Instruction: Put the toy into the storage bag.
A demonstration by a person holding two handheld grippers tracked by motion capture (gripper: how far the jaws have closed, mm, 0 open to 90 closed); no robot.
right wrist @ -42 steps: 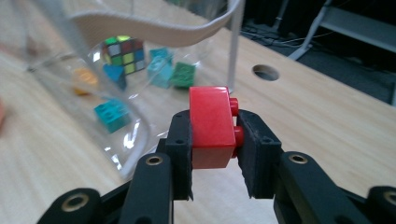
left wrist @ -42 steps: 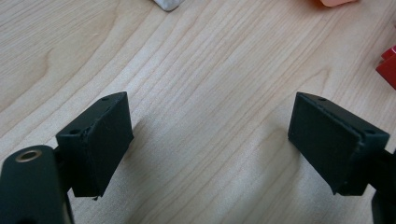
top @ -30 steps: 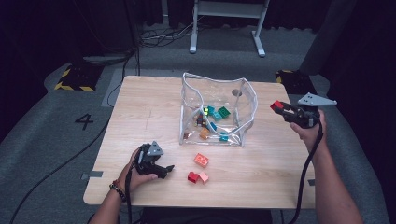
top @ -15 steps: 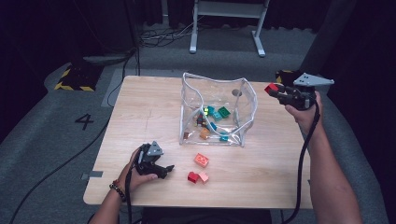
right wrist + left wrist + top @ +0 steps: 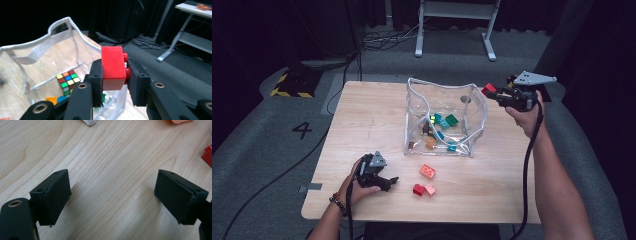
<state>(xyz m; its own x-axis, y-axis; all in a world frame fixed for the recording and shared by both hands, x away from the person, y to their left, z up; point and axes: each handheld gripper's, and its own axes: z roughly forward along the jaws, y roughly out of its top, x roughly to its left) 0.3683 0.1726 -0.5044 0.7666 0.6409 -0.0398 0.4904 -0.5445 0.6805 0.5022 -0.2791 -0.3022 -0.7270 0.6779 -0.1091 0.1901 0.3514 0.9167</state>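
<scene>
the right gripper (image 5: pixel 493 93) is sitting up by the top right corner of the clear soft plastic bin (image 5: pixel 477 107), and its fingers (image 5: pixel 96 75) are clamping a red plastic building brick (image 5: pixel 113 67) from both sides, studs pointing toward one pad. in the high view that brick (image 5: pixel 488 89) is hanging in the air just outside the bin's rim, above the far right part of the light wooden tabletop (image 5: pixel 372 115). the right gripper view is looking past the brick down into the bin, where a small multicoloured puzzle cube (image 5: pixel 67 82) is lying on the bottom with a few orange, teal and green bricks around it. the left gripper (image 5: pixel 387 181) is resting low on the near left part of the tabletop in the person's hand, fingers (image 5: pixel 51 195) spread wide with nothing but bare wood between them. just to its right, three loose pieces are lying out in front of the bin: an orange-red studded brick (image 5: pixel 427 171), a small red brick (image 5: pixel 418 189) and a pink one (image 5: pixel 430 189) touching it.
</scene>
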